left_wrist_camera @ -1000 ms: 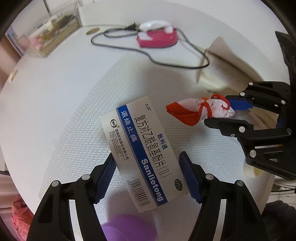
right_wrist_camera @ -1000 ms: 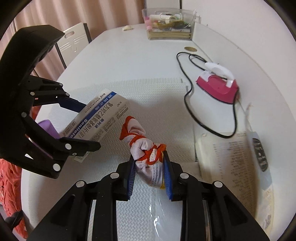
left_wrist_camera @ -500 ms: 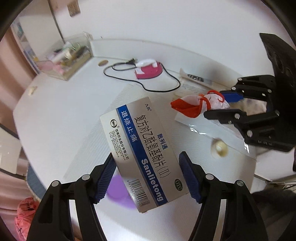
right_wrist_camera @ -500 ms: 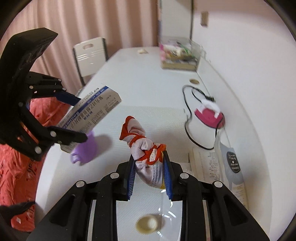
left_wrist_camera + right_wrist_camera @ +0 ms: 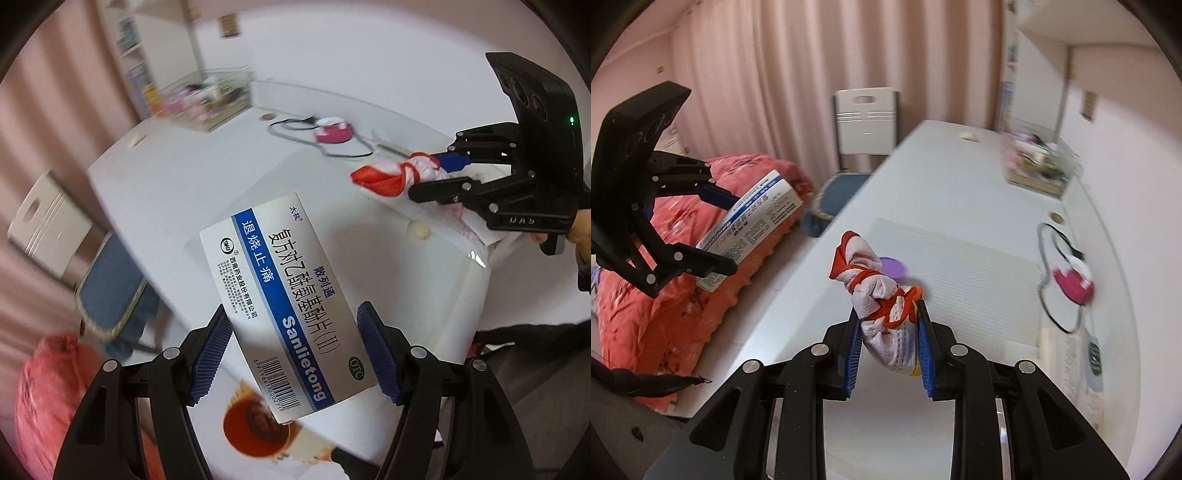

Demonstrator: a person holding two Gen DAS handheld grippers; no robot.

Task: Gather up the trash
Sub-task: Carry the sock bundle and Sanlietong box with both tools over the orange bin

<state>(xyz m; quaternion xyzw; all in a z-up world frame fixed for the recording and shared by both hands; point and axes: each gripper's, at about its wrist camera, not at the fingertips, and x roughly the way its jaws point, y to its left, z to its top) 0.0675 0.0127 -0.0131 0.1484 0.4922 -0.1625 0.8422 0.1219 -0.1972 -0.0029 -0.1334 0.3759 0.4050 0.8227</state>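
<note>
Between the blue-padded fingers of the left gripper (image 5: 293, 354) sits a silver medicine box (image 5: 280, 302), clamped by its two long sides and held in the air off the edge of the white surface (image 5: 177, 192); its blue stripe reads "Sanlietong" beside Chinese characters, with "OTC" in a green oval and a barcode at the near end. Over that surface the right gripper (image 5: 888, 349) has its fingers squeezed tight on a knotted white-and-red cloth bundle (image 5: 877, 295), also lifted clear. "DAS" is embossed on the right gripper's black body in the left wrist view
</note>
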